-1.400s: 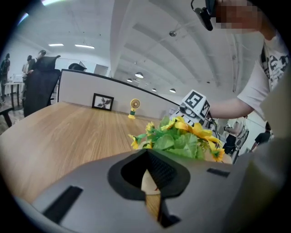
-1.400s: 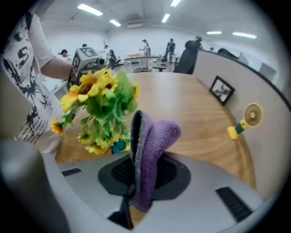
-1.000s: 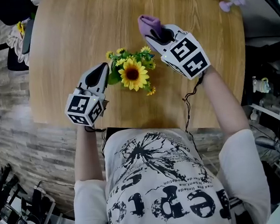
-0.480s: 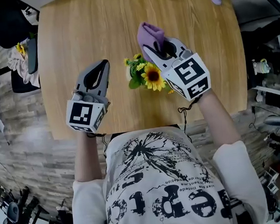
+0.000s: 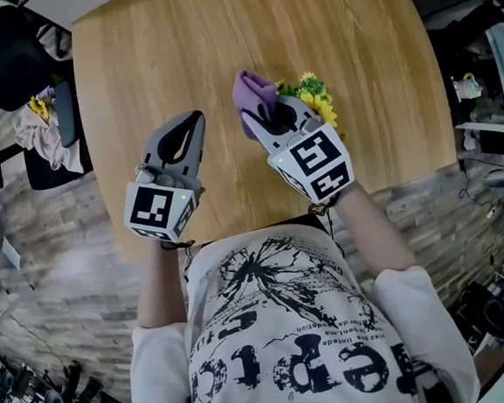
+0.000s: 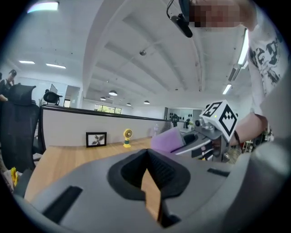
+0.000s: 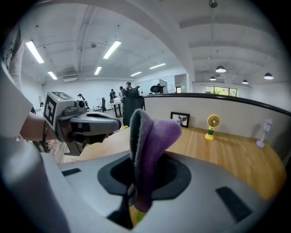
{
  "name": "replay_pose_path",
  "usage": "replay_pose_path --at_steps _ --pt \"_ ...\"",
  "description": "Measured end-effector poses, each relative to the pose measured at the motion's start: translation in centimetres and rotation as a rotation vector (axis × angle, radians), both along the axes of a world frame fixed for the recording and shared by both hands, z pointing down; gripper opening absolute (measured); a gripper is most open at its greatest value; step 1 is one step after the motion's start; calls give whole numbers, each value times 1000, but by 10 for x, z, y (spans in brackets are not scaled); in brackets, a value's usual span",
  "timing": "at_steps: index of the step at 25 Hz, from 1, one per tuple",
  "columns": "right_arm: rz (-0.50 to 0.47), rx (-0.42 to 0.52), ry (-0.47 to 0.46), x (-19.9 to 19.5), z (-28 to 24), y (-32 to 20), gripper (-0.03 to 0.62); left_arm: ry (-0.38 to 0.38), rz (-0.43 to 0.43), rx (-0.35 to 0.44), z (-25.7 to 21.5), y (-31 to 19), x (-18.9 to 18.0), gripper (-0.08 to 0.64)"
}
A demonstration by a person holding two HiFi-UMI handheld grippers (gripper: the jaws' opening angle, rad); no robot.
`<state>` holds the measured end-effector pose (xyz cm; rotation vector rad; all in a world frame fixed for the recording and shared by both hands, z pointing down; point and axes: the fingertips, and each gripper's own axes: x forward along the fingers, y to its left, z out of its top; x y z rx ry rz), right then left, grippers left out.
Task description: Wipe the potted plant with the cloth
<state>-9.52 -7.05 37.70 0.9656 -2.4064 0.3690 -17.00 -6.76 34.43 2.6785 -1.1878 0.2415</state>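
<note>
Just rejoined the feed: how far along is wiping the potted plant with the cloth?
Done: the right gripper clamps the purple fleece cloth in its fingers. In hand: the cloth hangs beside the yellow-flowered potted plant, no contact visible. The left gripper is shut, empty. Left: the wiping itself; whether any leaves were already wiped cannot be told.

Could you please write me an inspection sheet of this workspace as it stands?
Surface: wooden table, no spills seen.
Job's things: potted plant partly hidden behind the right gripper; purple cloth pinched in that gripper.
Clutter: yellow fan, picture frame, pale fan along the far edge.
Grippers: left gripper shut, empty; right gripper shut on the cloth.
Cables: black cable at the right wrist.
Surroundings: chair draped with clothes beside the table.
</note>
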Motion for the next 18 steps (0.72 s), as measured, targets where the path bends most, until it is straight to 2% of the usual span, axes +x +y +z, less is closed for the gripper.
replay_pose_path --at_steps 9,13,16,18 --pt "181 -186 134 -34 102 15 77 11 50 -57 25 14 -41 3" --pt "344 -292 108 -24 131 8 77 14 72 -77 37 18 -44 3" --pt "477 -316 54 -15 138 0 77 11 81 -91 45 22 -48 3" --pt "527 -310 37 -11 140 -2 78 13 80 -98 49 23 -51 3"
